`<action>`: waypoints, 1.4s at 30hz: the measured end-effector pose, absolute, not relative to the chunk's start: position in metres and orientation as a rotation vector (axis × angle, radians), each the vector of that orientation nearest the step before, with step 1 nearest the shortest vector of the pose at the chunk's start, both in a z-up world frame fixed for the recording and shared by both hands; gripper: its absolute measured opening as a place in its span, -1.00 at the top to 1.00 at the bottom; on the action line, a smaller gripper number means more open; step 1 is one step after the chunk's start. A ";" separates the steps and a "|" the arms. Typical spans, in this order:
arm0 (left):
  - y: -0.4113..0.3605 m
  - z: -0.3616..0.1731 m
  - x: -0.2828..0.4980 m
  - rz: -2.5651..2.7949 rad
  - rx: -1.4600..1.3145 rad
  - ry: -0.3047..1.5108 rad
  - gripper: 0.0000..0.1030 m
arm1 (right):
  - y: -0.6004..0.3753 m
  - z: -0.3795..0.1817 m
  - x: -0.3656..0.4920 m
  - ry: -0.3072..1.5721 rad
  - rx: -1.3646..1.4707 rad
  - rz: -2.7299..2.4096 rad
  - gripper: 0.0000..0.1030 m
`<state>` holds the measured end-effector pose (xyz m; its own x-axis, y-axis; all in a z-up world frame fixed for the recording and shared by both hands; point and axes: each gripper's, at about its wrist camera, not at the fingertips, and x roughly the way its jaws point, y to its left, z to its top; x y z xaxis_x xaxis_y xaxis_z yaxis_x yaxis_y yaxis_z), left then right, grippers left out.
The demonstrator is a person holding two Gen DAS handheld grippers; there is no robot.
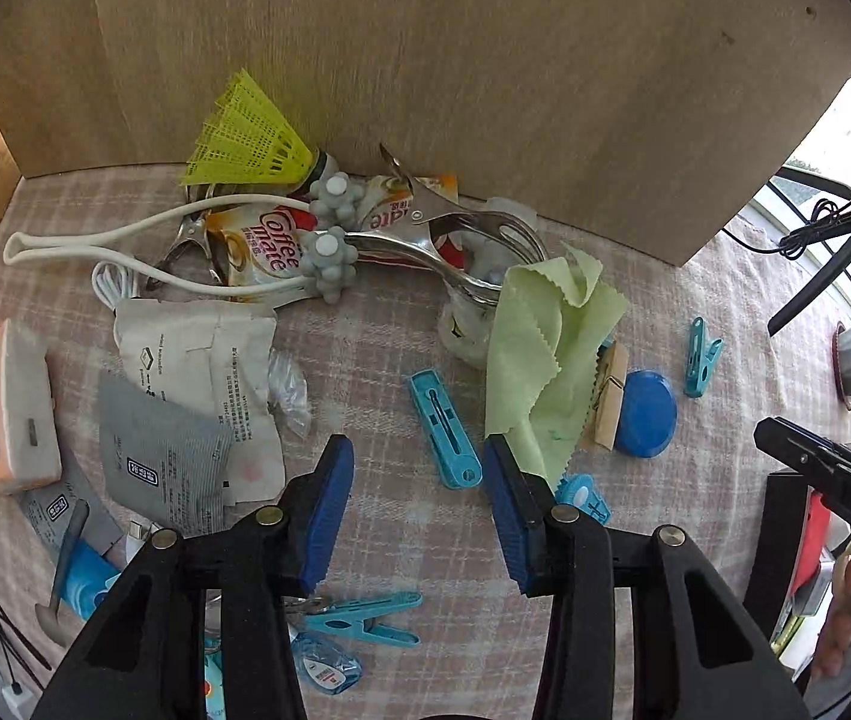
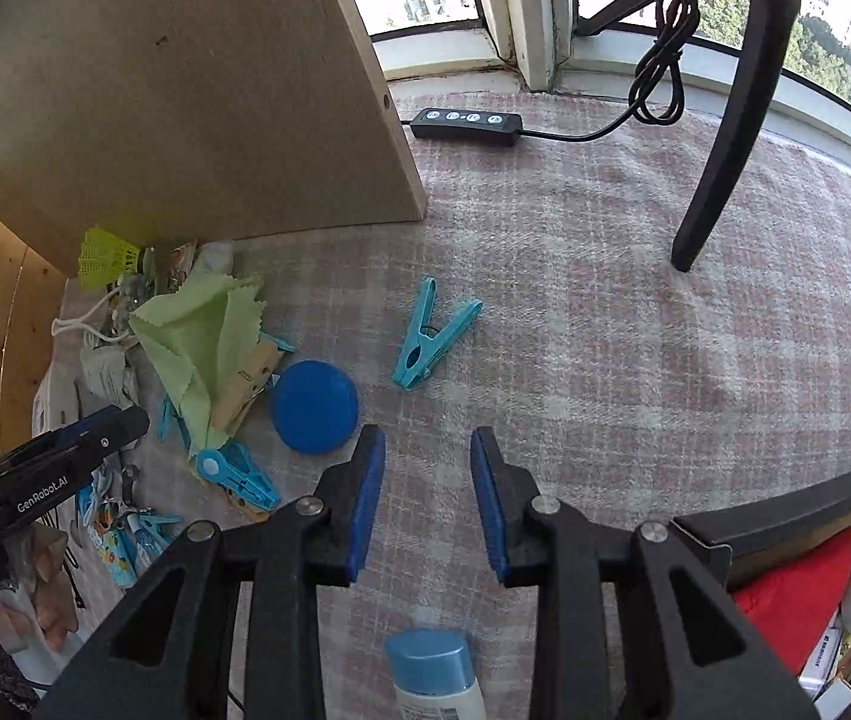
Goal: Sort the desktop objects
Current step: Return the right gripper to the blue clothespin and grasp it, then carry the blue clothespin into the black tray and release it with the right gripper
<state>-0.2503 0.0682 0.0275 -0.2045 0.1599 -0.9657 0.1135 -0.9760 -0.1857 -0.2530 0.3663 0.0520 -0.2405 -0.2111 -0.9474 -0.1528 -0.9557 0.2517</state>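
Pink-and-white checked cloth (image 2: 635, 360) covers the desk, with a tall brown board (image 1: 455, 90) standing at the back and windows beyond it. Starting at the left gripper (image 1: 419, 510), its blue pads (image 1: 329, 516) stand apart with nothing between them but bare cloth; just ahead of the gap lies a flat blue clip (image 1: 445, 429), and the corner of a green cloth (image 1: 545, 360) reaches to the tip of the right-hand pad. Beyond that cloth sit a wooden peg (image 1: 608, 405) and a blue round lid (image 1: 644, 414), touching each other. Farther ahead is a heap of a massage roller (image 1: 329, 240), creamer sachets (image 1: 257, 246), metal tongs (image 1: 455, 240) and a yellow shuttlecock (image 1: 245, 132). The right gripper (image 2: 428, 498) is likewise parted and empty; a teal clothes peg (image 2: 428, 342) lies ahead of its gap, the lid sits just off its left pad, and a blue-capped bottle (image 2: 437, 672) lies behind the fingers. Both hands seem to be at the reaching step, nothing sorted into a hold yet. For the left, the likely next move is to lower squarely over the flat clip without snagging the cloth; for the right, to advance to the peg and turn to match its slant.
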 end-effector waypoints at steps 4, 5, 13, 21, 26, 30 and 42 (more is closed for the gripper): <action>0.070 0.013 -0.257 2.368 -1.990 -0.332 0.21 | 0.364 0.039 -0.268 -0.496 1.938 -2.392 0.43; 0.070 0.011 -0.258 2.365 -1.993 -0.333 0.23 | 0.363 0.037 -0.271 -0.494 1.942 -2.392 0.43; 0.078 0.007 -0.260 2.375 -1.968 -0.291 0.31 | 0.363 0.028 -0.289 -0.522 1.975 -2.384 0.43; 0.082 0.007 -0.258 2.363 -1.974 -0.295 0.42 | 0.359 0.019 -0.297 -0.457 2.026 -2.412 0.43; 0.079 0.002 -0.258 2.337 -1.989 -0.327 0.42 | 0.356 0.015 -0.300 -0.435 2.033 -2.411 0.43; 0.086 -0.006 -0.257 2.326 -2.006 -0.319 0.44 | 0.348 0.015 -0.302 -0.375 2.040 -2.413 0.43; 0.086 -0.012 -0.237 2.350 -2.022 -0.331 0.78 | 0.356 0.015 -0.272 -0.371 1.992 -2.405 0.60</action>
<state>-0.2368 0.0857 -0.0123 -0.1588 0.1558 -0.9749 0.1198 -0.9771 -0.1757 -0.2718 0.3560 0.0153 -0.1975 -0.1470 -0.9692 -0.1518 -0.9722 0.1783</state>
